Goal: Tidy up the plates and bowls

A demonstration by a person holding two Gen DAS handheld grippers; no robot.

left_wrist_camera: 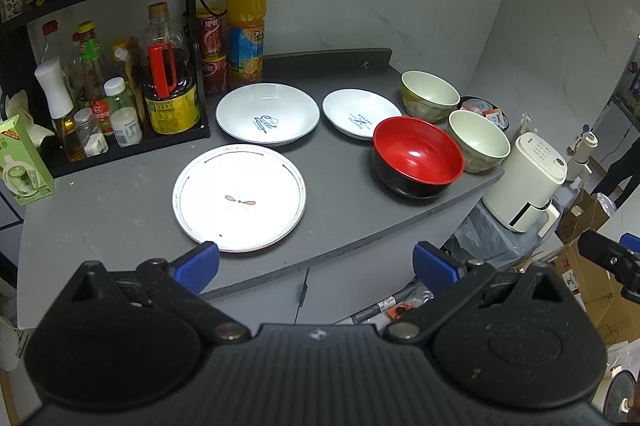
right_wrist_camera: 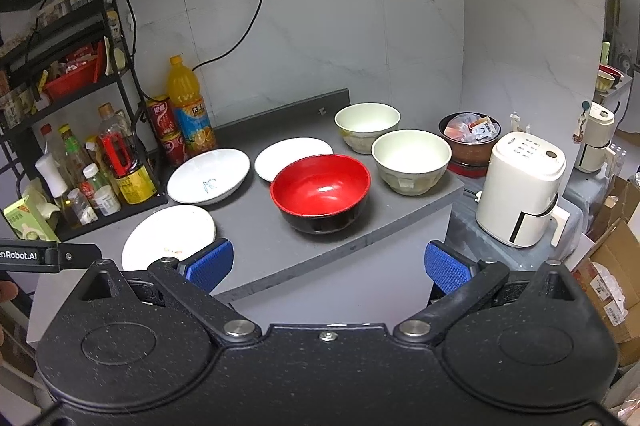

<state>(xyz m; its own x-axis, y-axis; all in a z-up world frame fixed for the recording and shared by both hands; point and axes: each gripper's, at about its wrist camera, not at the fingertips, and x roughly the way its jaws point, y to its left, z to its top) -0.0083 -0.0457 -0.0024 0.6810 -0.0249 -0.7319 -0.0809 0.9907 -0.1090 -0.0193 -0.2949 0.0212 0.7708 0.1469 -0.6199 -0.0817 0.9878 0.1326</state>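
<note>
On the grey counter [left_wrist_camera: 120,209] lie three white plates: a flat rimmed plate [left_wrist_camera: 239,197] nearest me, a deeper plate [left_wrist_camera: 267,113] behind it, and a small plate [left_wrist_camera: 360,113] to the right. A red-and-black bowl [left_wrist_camera: 418,155] [right_wrist_camera: 320,191] stands at the right front, with two cream bowls [left_wrist_camera: 478,139] [left_wrist_camera: 430,93] behind it. My left gripper [left_wrist_camera: 316,266] hovers open in front of the counter edge, its left pad just over the flat plate's rim. My right gripper [right_wrist_camera: 328,264] is open too, short of the red bowl, holding nothing.
A black rack [left_wrist_camera: 120,145] of bottles and jars fills the back left, with an orange juice bottle [left_wrist_camera: 246,29] and red cans [left_wrist_camera: 210,33] beside it. A cream appliance [right_wrist_camera: 520,185] stands right of the counter, lower down. A dark bowl of packets [right_wrist_camera: 470,137] sits behind. Cardboard boxes [right_wrist_camera: 612,258] lie at the right.
</note>
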